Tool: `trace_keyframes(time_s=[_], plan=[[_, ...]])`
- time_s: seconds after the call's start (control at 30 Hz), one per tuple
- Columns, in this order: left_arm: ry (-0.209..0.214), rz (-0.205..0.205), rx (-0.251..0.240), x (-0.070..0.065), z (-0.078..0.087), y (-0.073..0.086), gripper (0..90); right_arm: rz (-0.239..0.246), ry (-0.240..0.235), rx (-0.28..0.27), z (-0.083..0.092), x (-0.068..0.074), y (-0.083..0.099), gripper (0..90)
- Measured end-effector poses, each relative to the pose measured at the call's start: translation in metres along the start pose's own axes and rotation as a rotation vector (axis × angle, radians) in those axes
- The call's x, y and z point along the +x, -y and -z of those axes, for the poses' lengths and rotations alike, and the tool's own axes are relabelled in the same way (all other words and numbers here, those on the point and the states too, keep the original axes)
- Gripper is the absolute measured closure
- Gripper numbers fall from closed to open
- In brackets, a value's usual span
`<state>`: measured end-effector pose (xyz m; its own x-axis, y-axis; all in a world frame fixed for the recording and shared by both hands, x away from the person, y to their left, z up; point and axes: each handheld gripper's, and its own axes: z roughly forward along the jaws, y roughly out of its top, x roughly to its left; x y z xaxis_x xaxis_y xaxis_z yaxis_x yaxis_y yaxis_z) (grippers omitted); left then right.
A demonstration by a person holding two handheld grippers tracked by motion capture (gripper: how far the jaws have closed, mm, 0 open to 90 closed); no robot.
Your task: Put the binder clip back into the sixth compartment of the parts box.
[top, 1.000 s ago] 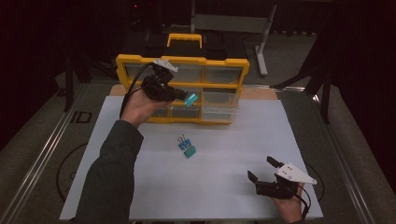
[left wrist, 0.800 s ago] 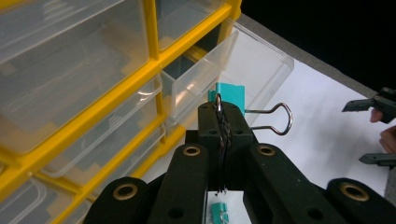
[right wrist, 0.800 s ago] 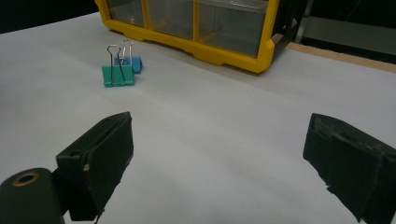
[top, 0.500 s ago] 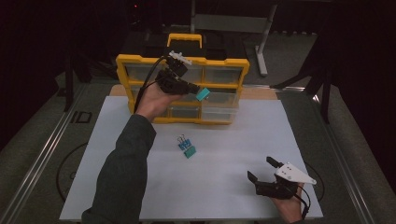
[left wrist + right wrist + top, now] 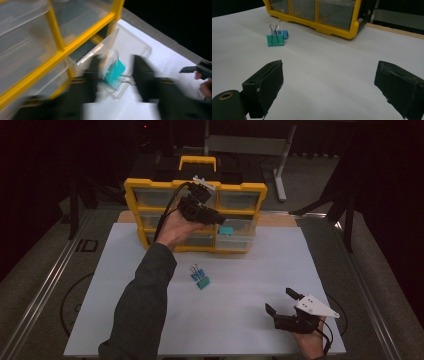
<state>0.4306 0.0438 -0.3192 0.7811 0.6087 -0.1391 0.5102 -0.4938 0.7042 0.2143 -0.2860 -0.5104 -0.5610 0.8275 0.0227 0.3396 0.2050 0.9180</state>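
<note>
My left gripper (image 5: 218,219) is at the front of the yellow drawer organizer (image 5: 150,185), over a clear drawer (image 5: 135,45) that is pulled out. Its jaws have just been opening and stand apart. A teal binder clip (image 5: 113,72) lies loose between them inside the drawer, also seen in the high view as the teal clip (image 5: 226,230). The left gripper view is blurred. My right gripper (image 5: 280,301) rests open at the mat's near right corner with nothing between its jaws (image 5: 329,75).
A blue binder clip (image 5: 194,274) and a second teal binder clip (image 5: 202,282) lie together mid-mat, also visible from the right gripper as the blue clip (image 5: 283,33) and the teal clip (image 5: 275,40). The white mat (image 5: 260,265) covers the table. The organizer's other drawers are closed.
The left hand carried the teal clip rightward along the organizer front to the pulled-out drawer, then its jaws opened and let the clip go. The right hand stayed still.
</note>
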Motion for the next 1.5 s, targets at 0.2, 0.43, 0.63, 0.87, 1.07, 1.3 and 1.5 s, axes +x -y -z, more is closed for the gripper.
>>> trace_keyframes(time_s=[0.2,0.43,0.63,0.87,1.07,1.3,1.5], plan=[[-0.084,0.018,0.028,0.006,0.002,0.011,11.0,0.001,0.002,0.000,0.000,0.000,0.000,8.5],[-0.106,0.014,0.023,0.009,0.005,0.030,8.4,0.000,0.003,0.002,0.001,0.000,0.000,8.4],[-0.106,-0.004,0.040,0.008,0.001,0.050,10.4,0.000,0.004,0.003,0.001,0.000,0.000,8.4],[-0.095,-0.004,0.043,0.008,-0.004,0.071,10.8,0.000,0.005,0.004,0.001,0.000,0.000,8.4],[-0.105,0.000,0.045,0.006,-0.006,0.085,10.7,-0.001,0.006,0.003,0.001,0.000,0.000,8.4],[-0.099,0.001,0.057,0.001,-0.014,0.103,10.7,0.000,0.005,0.003,0.001,0.000,0.000,8.5],[-0.095,-0.004,0.096,-0.002,-0.025,0.119,10.8,-0.003,0.006,0.003,0.001,0.000,0.000,8.5]])
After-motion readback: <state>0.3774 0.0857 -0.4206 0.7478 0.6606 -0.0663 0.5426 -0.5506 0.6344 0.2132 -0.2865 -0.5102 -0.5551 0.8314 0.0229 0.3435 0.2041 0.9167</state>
